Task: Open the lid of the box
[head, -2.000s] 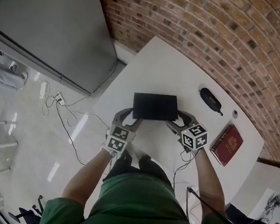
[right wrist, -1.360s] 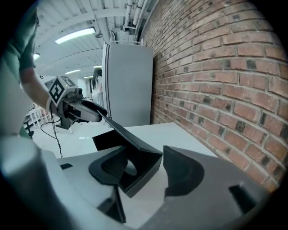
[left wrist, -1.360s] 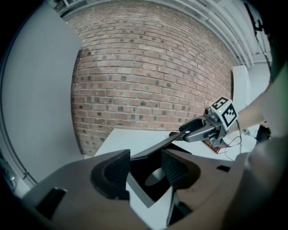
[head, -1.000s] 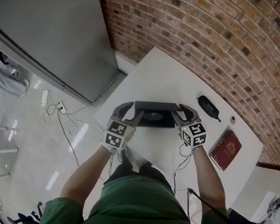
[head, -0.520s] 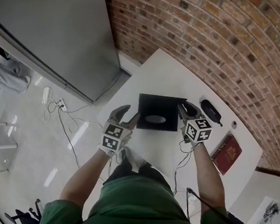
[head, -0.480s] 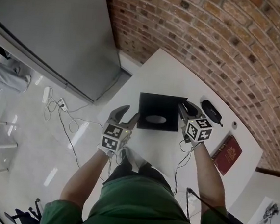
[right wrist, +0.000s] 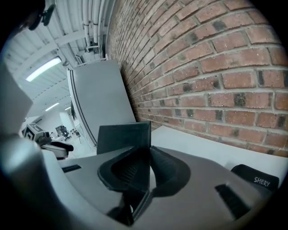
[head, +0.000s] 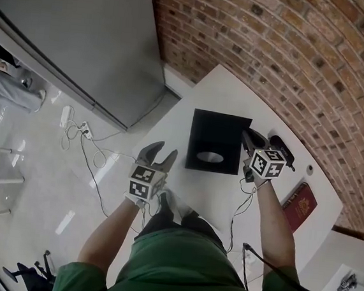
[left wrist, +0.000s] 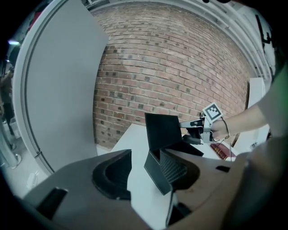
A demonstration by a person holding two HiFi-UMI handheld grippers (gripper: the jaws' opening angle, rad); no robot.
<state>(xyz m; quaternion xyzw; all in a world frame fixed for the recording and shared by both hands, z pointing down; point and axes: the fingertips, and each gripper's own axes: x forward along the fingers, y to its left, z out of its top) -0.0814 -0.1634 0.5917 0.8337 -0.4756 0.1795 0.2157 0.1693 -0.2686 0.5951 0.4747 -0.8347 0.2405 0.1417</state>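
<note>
Lid (left wrist: 163, 130) sits pinched by right gripper (head: 251, 141), jaws just closing; left gripper (head: 162, 149) gapes empty.

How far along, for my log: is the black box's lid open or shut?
Open: the lid stands up from the black box, its edge pinched in the right gripper, whose jaws have just been closing.

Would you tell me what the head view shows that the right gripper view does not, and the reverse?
Head view only: the red book and the floor cables. Right gripper view only: the ceiling light, and how the right gripper, its jaws having just been closing, pinches the lid by its edge. Both: the raised lid, the brick wall and the left gripper.
</note>
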